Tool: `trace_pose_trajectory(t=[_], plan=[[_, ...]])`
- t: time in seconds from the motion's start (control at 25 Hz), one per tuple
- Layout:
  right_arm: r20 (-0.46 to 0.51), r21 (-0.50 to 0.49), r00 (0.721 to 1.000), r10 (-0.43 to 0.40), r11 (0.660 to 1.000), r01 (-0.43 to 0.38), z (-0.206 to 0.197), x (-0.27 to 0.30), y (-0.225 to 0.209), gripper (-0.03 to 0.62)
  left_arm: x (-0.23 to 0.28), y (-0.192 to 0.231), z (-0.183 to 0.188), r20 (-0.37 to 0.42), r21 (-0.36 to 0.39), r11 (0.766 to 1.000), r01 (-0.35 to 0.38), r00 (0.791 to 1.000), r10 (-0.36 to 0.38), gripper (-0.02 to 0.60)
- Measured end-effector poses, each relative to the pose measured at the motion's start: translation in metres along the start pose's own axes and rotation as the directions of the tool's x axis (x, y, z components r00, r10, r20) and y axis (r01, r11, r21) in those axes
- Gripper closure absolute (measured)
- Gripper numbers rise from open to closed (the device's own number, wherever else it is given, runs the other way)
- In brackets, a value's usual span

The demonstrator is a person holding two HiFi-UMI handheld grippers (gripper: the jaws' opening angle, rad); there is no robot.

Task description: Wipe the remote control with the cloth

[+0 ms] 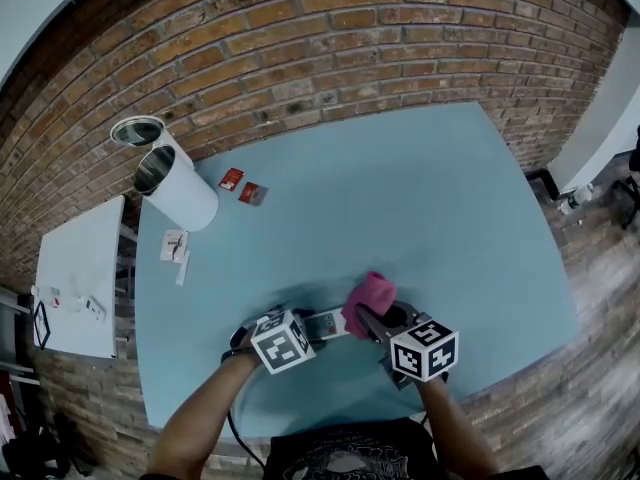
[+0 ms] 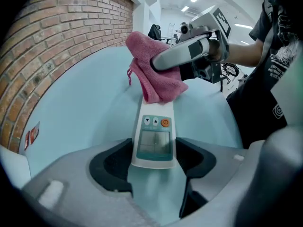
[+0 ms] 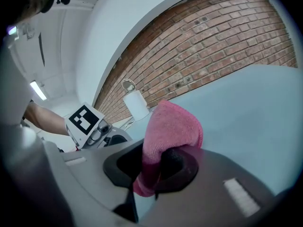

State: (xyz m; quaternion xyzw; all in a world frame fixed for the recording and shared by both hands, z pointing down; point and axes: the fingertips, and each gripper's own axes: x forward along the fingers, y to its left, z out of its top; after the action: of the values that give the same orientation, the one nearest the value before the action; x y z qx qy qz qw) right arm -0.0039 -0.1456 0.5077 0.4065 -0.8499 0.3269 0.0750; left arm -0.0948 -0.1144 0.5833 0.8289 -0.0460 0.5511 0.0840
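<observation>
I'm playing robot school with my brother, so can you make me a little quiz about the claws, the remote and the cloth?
1. True or false: the left claw is shut on the remote control.
2. What colour is the cloth in the right claw? A blue, B pink, C green.
3. Fill in: the wall behind the table is made of ____.
Key: 1 true; 2 B; 3 brick.

Table [image 1: 430, 198] centre, right open; white canisters [image 1: 185, 196], packets [image 1: 241, 186] far-left.
</observation>
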Motion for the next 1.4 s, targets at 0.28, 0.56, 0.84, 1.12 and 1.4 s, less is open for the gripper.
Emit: trace_pose_trajectory(t=[0.28, 0.56, 0.84, 1.12, 1.4], plan=[[0.043, 0.015, 0.998, -0.037, 0.999, 0.036, 0.006, -0.024, -0.029, 0.531, 0.000, 0.001, -0.002, -0.020, -0.004, 1.000, -0.001, 1.000, 0.001, 0.287], [0.107, 0.035, 0.991, -0.086, 0.996, 0.083, 0.029, -0.036, -0.056, 0.531, -0.001, 0.001, -0.002, -0.037, -0.006, 1.000, -0.001, 0.999, 0.001, 0.285], [0.118, -0.044, 0.987, -0.105, 0.993, 0.111, 0.036, -0.013, -0.066, 0.531, 0.001, 0.003, -0.001, -0.041, 0.006, 1.000, 0.002, 0.999, -0.002, 0.285], [0.111, -0.034, 0.988, -0.108, 0.993, 0.113, 0.019, -0.008, -0.058, 0.531, -0.001, 0.001, 0.001, -0.044, -0.002, 1.000, 0.000, 0.999, 0.000, 0.285], [0.131, 0.017, 0.980, -0.149, 0.989, 0.148, 0.011, -0.022, -0.054, 0.531, -0.001, 0.003, 0.000, -0.037, -0.001, 1.000, -0.004, 0.999, 0.004, 0.285]])
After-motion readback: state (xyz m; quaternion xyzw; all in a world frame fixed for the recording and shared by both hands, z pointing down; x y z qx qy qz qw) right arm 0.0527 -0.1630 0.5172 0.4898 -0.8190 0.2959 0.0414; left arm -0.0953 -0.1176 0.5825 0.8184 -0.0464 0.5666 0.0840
